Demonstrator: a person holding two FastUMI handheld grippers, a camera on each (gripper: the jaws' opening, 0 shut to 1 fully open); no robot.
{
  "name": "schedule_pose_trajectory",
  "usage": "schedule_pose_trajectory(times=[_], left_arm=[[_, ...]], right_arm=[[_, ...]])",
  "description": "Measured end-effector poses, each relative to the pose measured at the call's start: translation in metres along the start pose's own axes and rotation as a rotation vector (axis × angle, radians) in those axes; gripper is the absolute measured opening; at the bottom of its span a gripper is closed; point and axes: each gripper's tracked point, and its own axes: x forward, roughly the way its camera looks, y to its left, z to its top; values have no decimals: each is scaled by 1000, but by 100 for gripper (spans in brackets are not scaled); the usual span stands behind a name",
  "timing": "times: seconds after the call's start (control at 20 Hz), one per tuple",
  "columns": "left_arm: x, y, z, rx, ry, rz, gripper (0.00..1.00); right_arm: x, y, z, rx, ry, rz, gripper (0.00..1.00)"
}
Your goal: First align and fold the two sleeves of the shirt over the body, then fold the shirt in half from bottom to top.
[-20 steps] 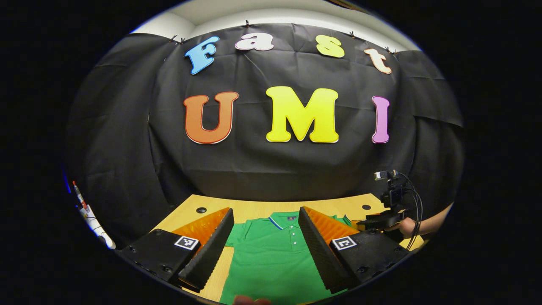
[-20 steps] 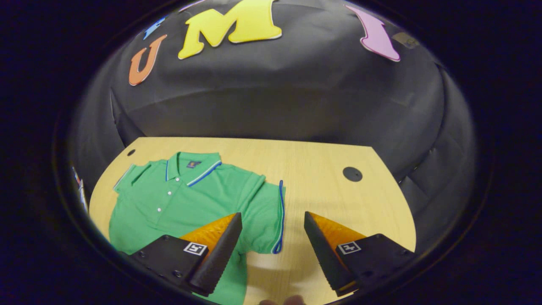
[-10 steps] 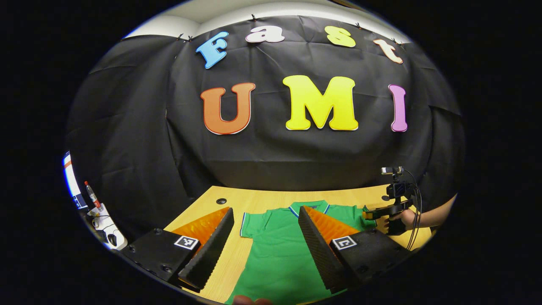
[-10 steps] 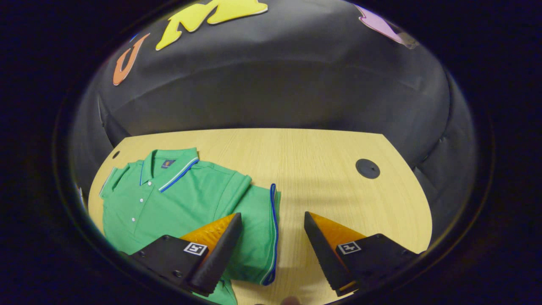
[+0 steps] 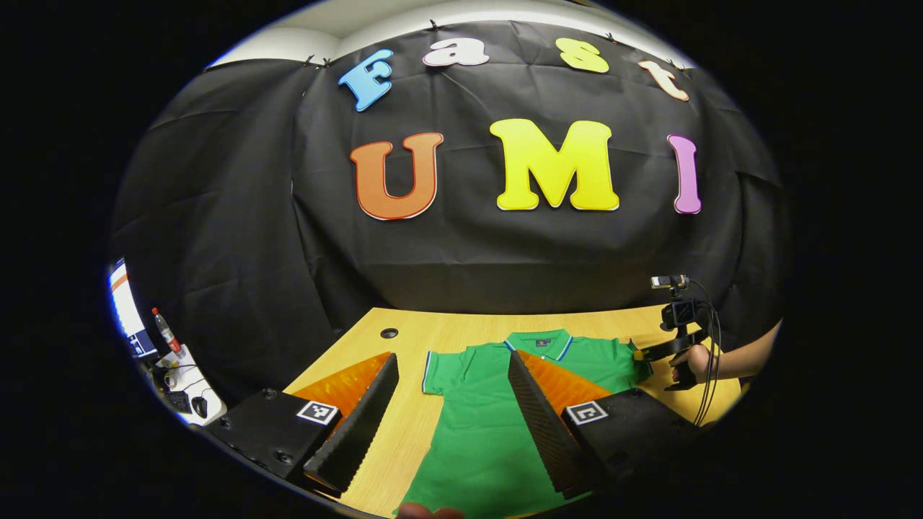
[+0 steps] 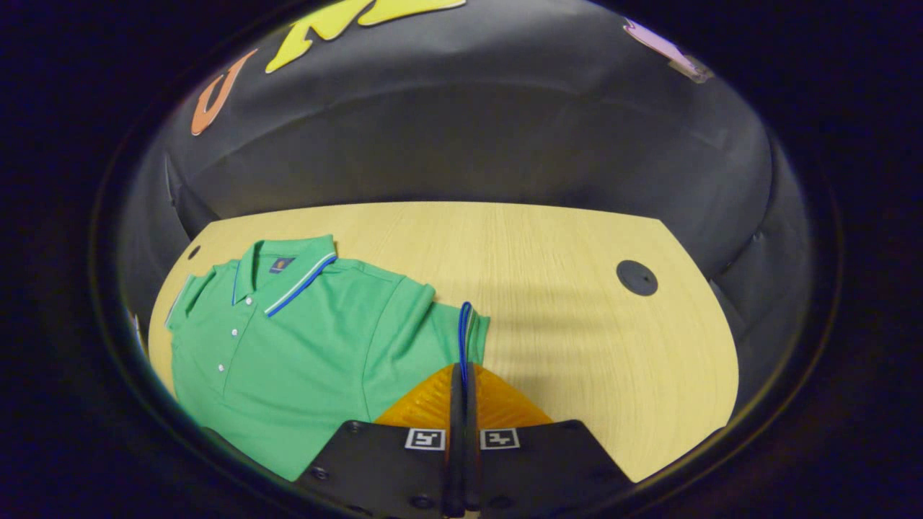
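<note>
Bench (image 6: 562, 288) of pale wood grain stood against a wall of black cloth (image 5: 461, 267), with a round dark grommet (image 6: 637, 277) set near its far right corner in the right gripper view and another grommet (image 5: 389, 333) near the far left corner in the left gripper view. Shirt (image 6: 288, 324), green with a blue-and-white trimmed collar (image 6: 288, 270) and white buttons, lay flat and face up on the left part of the bench, collar toward the cloth wall. Right tool (image 6: 461, 389) was closed on the blue-edged cuff of the sleeve (image 6: 451, 339), its jaws pressed together with the hem caught between them; the sleeve stood slightly raised at the grip. Left tool (image 5: 451, 404) was held above the shirt's lower body with its jaws wide apart and gripping nothing. In the left gripper view the right tool (image 5: 652, 353) appeared at the shirt's far side, held by a hand (image 5: 696, 364) with cables trailing from it. Beyond the bench's left edge in that view, a lit screen (image 5: 122, 310), a bottle (image 5: 166, 333) and loose cables lay on a white surface. A strip of pale ceiling (image 5: 461, 18) showed above the cloth.
</note>
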Motion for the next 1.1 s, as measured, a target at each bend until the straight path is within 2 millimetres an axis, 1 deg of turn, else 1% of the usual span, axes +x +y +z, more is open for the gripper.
schedule_pose_trajectory(times=[0.1,0.2,0.3,0.45,0.5,0.6,0.8,0.95,1.1], left_arm=[[0,7,-1,-1,-2,9,99],[1,13,-6,-15,1,15,99],[1,17,-9,-29,6,19,98],[0,22,-6,-40,-1,21,98],[-2,23,-6,-44,-4,21,99],[-4,29,-5,-53,-11,26,98],[-9,47,-7,-69,-16,51,99],[-15,63,-9,-77,-15,80,99],[-22,76,-13,-86,-9,105,99]], right_arm=[[-4,0,4,22,-9,-1,3],[-11,2,16,38,-43,-1,3],[-22,9,26,35,-65,2,2],[-39,21,42,29,-98,2,3],[-45,29,46,29,-108,7,1],[-53,44,52,24,-116,18,2],[-59,81,62,6,-127,38,3],[-56,108,63,-18,-121,56,3],[-48,129,58,-38,-94,68,3]])
